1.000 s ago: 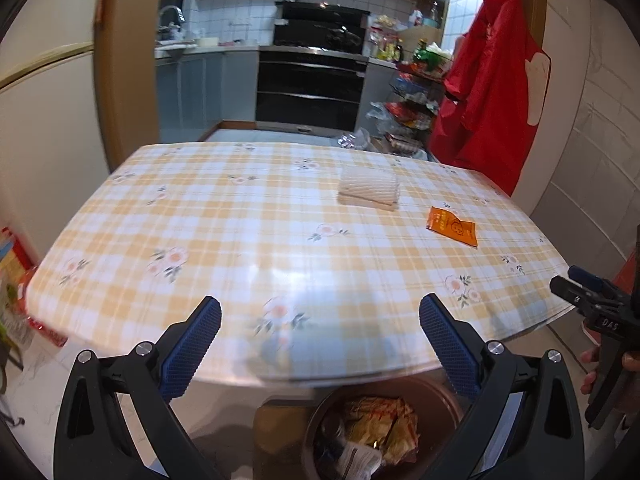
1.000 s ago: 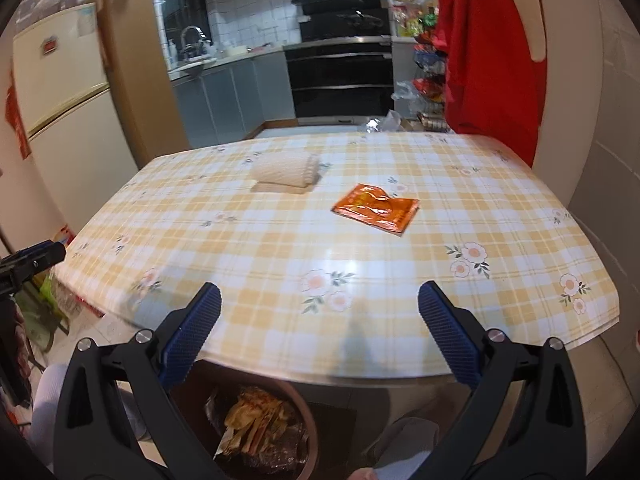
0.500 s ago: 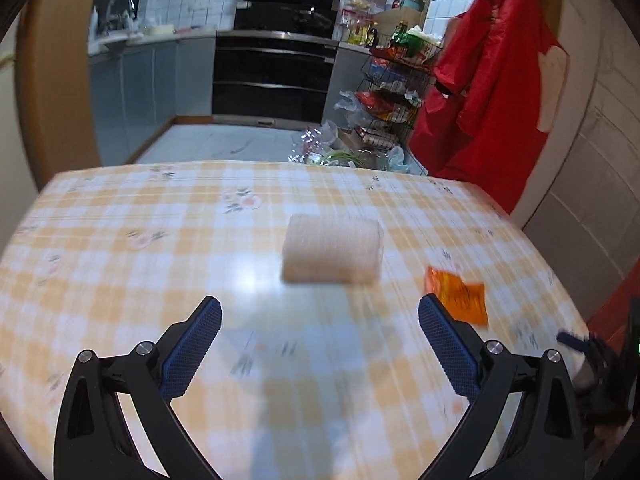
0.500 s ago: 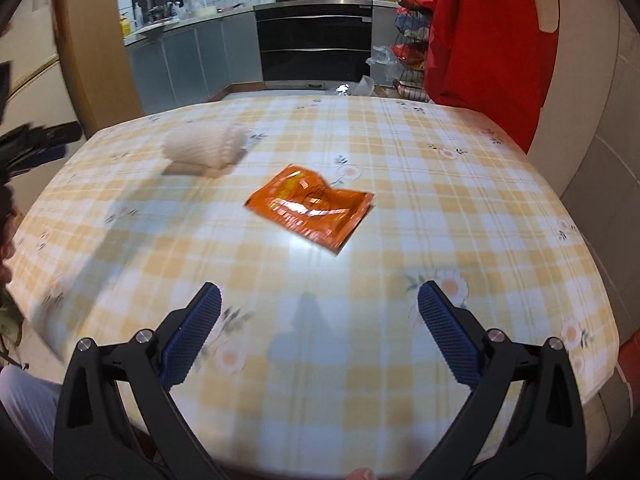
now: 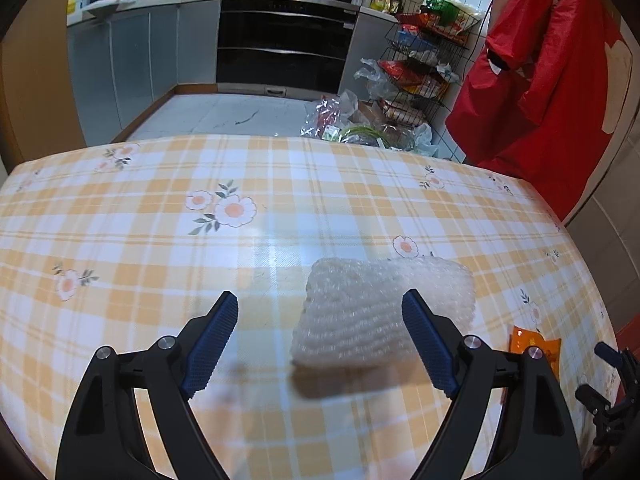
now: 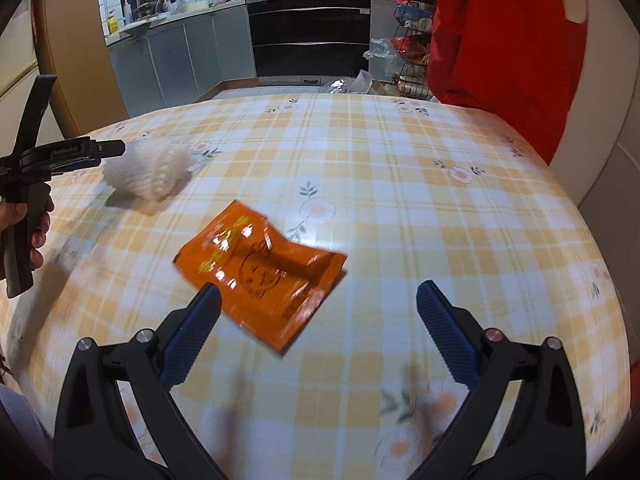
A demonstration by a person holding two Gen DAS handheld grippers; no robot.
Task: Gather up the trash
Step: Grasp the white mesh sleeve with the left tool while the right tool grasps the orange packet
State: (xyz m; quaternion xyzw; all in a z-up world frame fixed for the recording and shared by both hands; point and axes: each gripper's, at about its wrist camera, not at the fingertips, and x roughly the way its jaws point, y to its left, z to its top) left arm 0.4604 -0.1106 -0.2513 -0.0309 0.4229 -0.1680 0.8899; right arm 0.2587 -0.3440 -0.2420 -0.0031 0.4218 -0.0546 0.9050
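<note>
A white bubble-wrap wad (image 5: 380, 316) lies on the yellow checked tablecloth (image 5: 120, 240). My left gripper (image 5: 320, 300) hovers low over it, jaws closing. The wad sits between the fingers toward the right pad, and the left pad stands clear of it. An orange snack packet (image 6: 260, 272) lies flat just ahead of my right gripper (image 6: 319, 290), close to its left finger; that gripper is open and touches nothing. The packet (image 5: 534, 346) also shows at the right of the left wrist view. The wad (image 6: 148, 174) and the left gripper (image 6: 116, 148) appear at the left of the right wrist view.
Beyond the table's far edge (image 5: 280, 138) lies the kitchen floor with plastic bags (image 5: 340, 116) and a loaded wire rack (image 5: 420, 68). A red garment (image 5: 540, 92) hangs at the right by the wall. A hand (image 6: 24, 220) holds the left gripper's handle.
Both grippers came forward and down over the table; the bin under its near edge left view. The wad now sits between the narrower left fingers; the packet is close ahead of the right ones.
</note>
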